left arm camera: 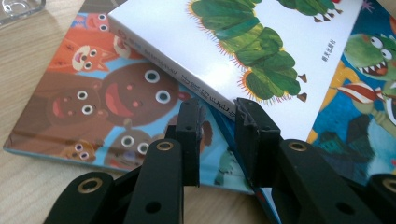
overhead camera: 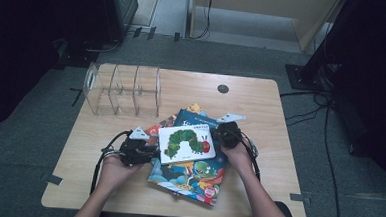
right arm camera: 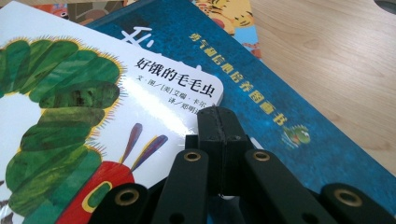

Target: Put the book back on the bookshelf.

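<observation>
A stiff, glossy white caterpillar book [overhead camera: 186, 143] tops the pile mid-table. Left gripper [left arm camera: 219, 116], at nine o'clock, jaws slightly apart; right gripper [right arm camera: 219, 122], at three o'clock, closed empty. Likely slippery; grip its edges.

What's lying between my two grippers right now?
The white caterpillar book, on top of the book stack, spans the gap between the left gripper and the right gripper, as the high view shows.

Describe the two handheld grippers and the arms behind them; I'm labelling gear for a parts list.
Both the left gripper and the right gripper are black, with flat linkage bars pinned by brass-ringed rivets and blocky black fingertips. Each carries a grey three-cornered plate and trails a black cable. The forearms are bare, no sleeves visible.
</observation>
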The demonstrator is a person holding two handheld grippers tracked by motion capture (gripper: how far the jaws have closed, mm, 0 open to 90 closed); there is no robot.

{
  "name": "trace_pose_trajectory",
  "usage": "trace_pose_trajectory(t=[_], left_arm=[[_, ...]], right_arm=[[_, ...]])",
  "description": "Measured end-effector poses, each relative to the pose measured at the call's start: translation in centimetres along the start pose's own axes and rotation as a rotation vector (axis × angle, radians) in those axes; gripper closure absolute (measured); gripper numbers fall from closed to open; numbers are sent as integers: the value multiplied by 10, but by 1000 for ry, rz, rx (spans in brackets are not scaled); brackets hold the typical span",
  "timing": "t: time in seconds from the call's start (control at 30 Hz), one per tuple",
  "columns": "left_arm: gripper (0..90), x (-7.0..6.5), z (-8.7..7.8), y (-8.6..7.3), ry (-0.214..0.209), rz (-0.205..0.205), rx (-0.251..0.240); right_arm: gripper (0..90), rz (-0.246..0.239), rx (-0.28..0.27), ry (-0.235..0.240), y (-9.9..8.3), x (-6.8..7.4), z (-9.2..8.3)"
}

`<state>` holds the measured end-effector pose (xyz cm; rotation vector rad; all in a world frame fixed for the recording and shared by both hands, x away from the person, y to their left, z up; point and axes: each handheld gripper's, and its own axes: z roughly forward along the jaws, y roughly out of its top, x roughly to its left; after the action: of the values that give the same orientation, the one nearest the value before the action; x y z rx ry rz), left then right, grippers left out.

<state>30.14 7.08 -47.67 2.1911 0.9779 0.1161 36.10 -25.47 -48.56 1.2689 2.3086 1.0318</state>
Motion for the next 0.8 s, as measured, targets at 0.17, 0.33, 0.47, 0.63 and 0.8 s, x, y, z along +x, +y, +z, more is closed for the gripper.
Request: trace_pose_trajectory(t=[0.17, 0.33, 0.47, 0.63, 0.8], left_arm=[[678, -1, -6, -7, 4, -15, -3], [591, 1, -10, -10, 5, -27, -17], [541, 3, -13, -14, 26, -18, -26], [508, 10, -20, -15, 44, -6, -39], [540, 22, -22, -10, 32, 0, -44]], right_arm=[[900, -15, 9, 24, 8, 4, 8], [900, -43, 8, 44, 13, 9, 14], [900, -47, 4, 61, 16, 11, 17], [900, -42, 1, 94, 18, 11, 21], [900, -18, 7, 97, 14, 8, 16]])
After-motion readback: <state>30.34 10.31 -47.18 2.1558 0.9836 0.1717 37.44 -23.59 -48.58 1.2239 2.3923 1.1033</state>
